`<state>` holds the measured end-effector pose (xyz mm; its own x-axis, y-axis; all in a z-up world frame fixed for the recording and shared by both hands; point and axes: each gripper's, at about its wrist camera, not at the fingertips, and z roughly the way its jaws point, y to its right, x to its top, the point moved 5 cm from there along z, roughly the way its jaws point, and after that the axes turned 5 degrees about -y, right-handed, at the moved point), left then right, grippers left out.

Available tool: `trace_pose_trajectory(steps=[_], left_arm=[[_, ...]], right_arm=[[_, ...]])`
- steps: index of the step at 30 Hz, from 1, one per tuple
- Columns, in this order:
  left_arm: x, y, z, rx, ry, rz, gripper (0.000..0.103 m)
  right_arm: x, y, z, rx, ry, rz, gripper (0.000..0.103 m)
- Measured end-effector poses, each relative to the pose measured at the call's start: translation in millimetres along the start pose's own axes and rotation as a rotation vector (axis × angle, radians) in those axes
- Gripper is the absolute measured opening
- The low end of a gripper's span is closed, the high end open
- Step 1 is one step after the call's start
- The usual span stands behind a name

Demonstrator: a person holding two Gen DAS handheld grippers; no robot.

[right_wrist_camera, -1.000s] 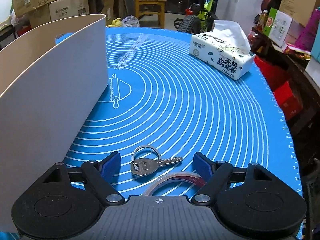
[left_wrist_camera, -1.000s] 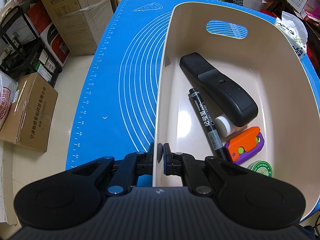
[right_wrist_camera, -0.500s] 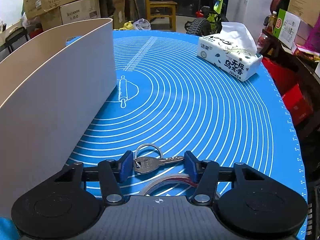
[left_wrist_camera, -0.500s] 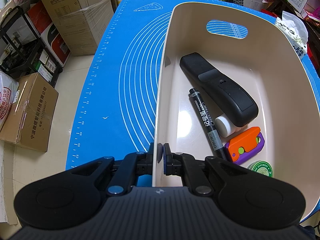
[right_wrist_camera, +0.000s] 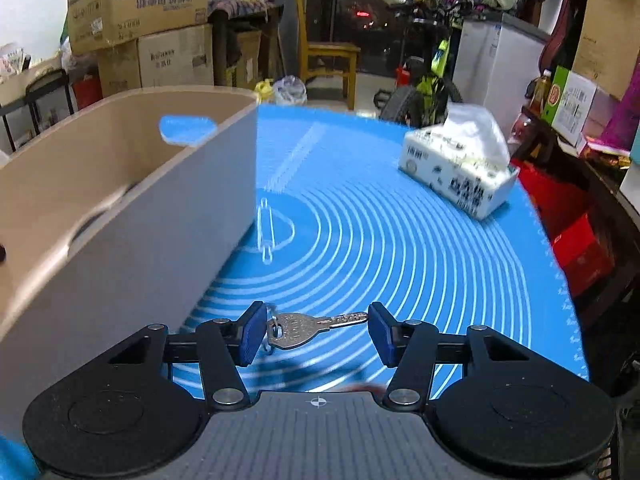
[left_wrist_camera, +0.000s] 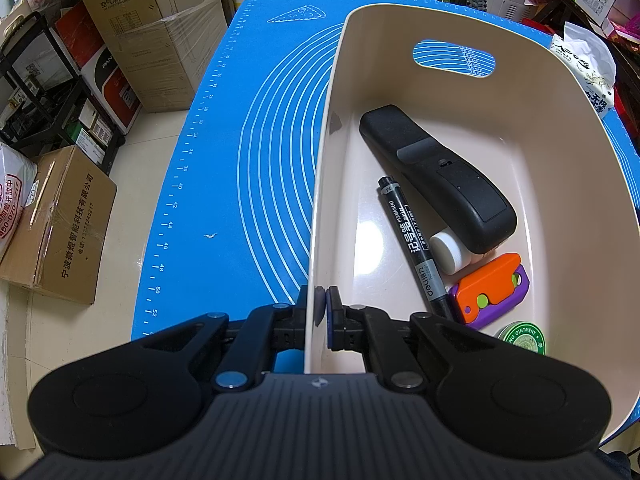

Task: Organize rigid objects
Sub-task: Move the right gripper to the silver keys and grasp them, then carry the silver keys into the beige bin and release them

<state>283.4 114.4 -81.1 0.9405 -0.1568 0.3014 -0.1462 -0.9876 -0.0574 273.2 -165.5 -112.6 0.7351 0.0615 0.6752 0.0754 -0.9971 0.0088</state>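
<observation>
A silver key [right_wrist_camera: 310,325] on a ring is held crosswise between the blue pads of the right gripper [right_wrist_camera: 316,334], its blade tip touching the right pad. The beige bin [right_wrist_camera: 120,216] stands left of that gripper.

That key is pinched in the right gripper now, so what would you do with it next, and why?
Probably swing the right gripper left, over the rim of the beige bin, before letting go. The key is clamped end to end between the pads, above the blue mat. The bin already holds a marker and a remote, and the left gripper is clamped on its wall.
</observation>
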Motion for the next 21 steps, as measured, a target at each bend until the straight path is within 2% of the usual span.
trace_pose_trajectory(steps=[12, 21], left_arm=[[0, -1, -1, -0.001, 0.000, -0.001, 0.008], [0, -1, -1, 0.000, 0.000, -0.001, 0.008]], right_arm=[[46, -1, -51, 0.020, 0.139, 0.004, 0.060], [83, -41, -89, 0.111, 0.240, -0.049, 0.060]])
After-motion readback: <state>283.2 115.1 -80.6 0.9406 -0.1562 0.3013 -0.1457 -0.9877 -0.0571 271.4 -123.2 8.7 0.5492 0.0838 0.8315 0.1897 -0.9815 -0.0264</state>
